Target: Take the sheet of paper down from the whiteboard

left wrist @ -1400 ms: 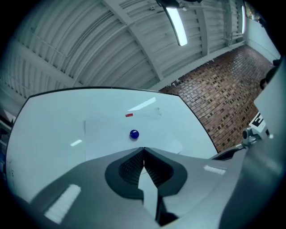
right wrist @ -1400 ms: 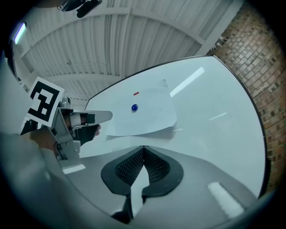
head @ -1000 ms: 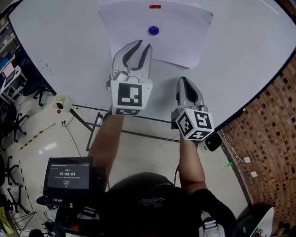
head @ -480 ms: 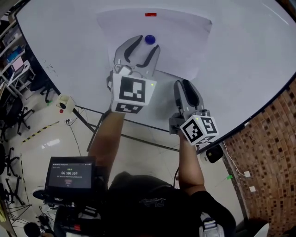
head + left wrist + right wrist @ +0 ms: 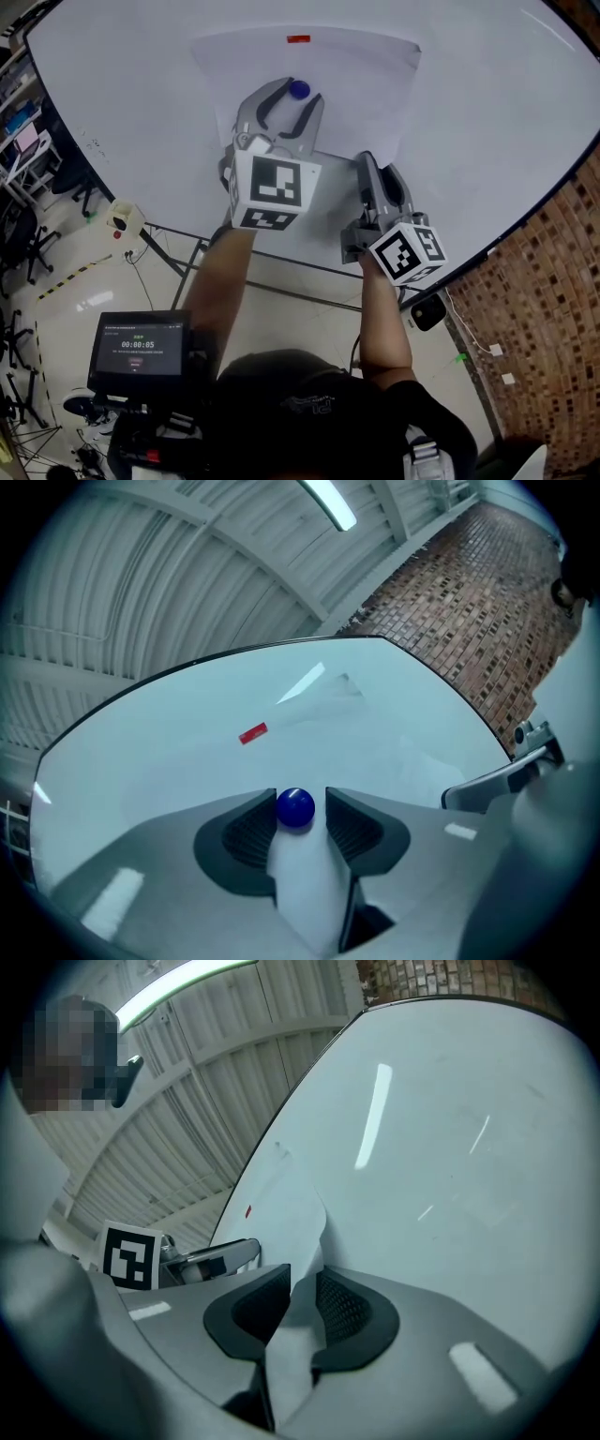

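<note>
A white sheet of paper [image 5: 356, 75] hangs on the whiteboard [image 5: 497, 112], held by a small red magnet [image 5: 298, 38] near its top edge and a round blue magnet [image 5: 299, 89] lower down. My left gripper [image 5: 289, 101] is open, its jaws either side of the blue magnet [image 5: 295, 808] with a little room left. My right gripper [image 5: 380, 171] is at the paper's lower right corner. Its jaws are closing and the loose paper edge [image 5: 298, 1232] runs between them, lying against one pad with a gap on the other side.
A brick wall [image 5: 539, 309] runs along the right of the whiteboard. Below the board are its stand legs [image 5: 187, 267] and the floor. A small screen [image 5: 139, 354] sits at the person's left hip. Chairs and desks [image 5: 23, 178] crowd the far left.
The left gripper rose and opened around the blue magnet. The right gripper, shut below the sheet before, rose to its lower right corner and opened over the paper edge.
</note>
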The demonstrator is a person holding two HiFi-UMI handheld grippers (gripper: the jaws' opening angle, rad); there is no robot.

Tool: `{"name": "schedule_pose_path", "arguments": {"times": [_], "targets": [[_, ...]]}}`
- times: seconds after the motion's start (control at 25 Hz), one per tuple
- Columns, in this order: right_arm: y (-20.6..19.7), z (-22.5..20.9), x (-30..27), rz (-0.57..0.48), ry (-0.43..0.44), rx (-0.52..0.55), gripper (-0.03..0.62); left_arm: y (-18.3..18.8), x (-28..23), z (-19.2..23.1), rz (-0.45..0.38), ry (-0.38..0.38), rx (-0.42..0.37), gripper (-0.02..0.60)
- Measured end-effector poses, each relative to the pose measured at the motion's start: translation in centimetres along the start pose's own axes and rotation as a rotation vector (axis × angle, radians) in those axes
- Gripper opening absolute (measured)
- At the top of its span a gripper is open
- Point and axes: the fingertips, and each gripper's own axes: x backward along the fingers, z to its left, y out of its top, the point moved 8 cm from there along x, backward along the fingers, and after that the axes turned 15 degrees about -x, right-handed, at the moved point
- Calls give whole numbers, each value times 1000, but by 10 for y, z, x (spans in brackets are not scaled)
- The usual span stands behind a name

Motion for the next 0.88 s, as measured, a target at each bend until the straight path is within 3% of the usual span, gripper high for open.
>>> {"name": "schedule_pose_path", "arguments": {"times": [0.16, 0.64, 0.88], "targets": [[-6, 5, -11, -25, -15, -17, 14, -12, -1, 12, -12, -2, 11, 131], [0, 3, -7, -46, -23, 19, 12, -8, -7, 5, -12, -30, 24, 123], [7, 4, 3, -68, -60, 76, 12, -7, -2, 1, -34, -28, 76, 123]]}}
